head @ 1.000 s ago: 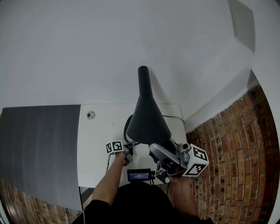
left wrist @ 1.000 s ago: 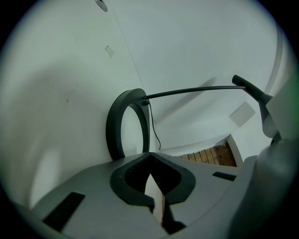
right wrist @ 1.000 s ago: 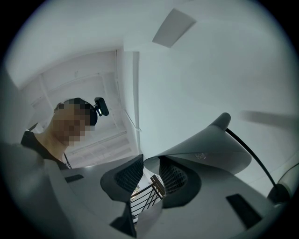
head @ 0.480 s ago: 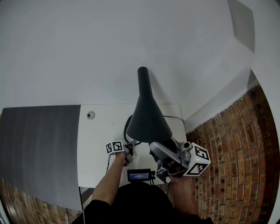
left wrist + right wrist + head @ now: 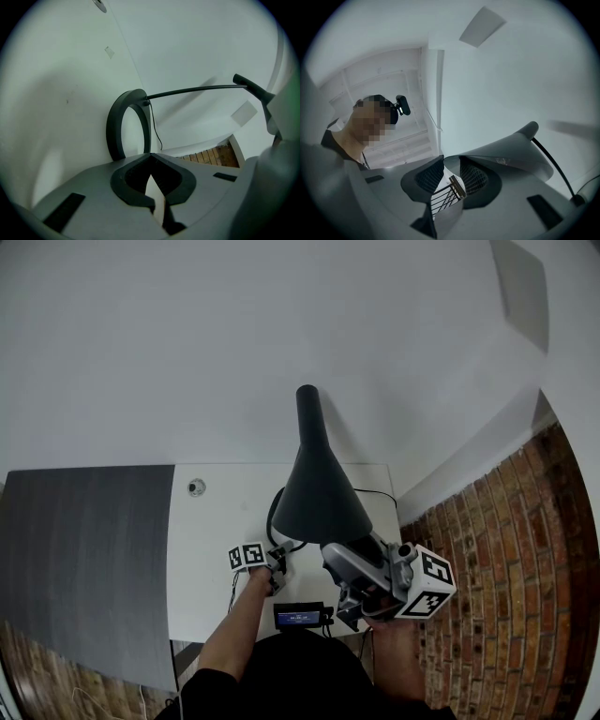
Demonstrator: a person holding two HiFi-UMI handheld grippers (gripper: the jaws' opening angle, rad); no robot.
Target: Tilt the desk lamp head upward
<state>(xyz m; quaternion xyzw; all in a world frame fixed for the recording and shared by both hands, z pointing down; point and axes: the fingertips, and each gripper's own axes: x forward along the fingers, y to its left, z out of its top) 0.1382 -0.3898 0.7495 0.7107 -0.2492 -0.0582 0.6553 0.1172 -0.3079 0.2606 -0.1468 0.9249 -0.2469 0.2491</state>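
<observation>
matte black cone lamp head [image 5: 317, 498], ring base [image 5: 112, 133] — smooth white desk [image 5: 216, 549]

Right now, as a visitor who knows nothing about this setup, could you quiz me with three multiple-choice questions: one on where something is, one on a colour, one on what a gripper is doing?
1. Where is the left gripper?
A. Over the white desk, beside the lamp's black ring-shaped base
B. On the brick floor
C. On top of the lamp

2. What colour is the cone-shaped desk lamp head?
A. White
B. Black
C. Red

3. What is the right gripper doing?
A. Lying flat on the desk
B. Gripping a cable
C. Gripping the lamp head's wide rim

Answers:
1 A: the head view shows it right beside the ring.
2 B: the cone is black against the pale wall.
3 C: the right gripper view shows the rim running in between its jaws.
</observation>
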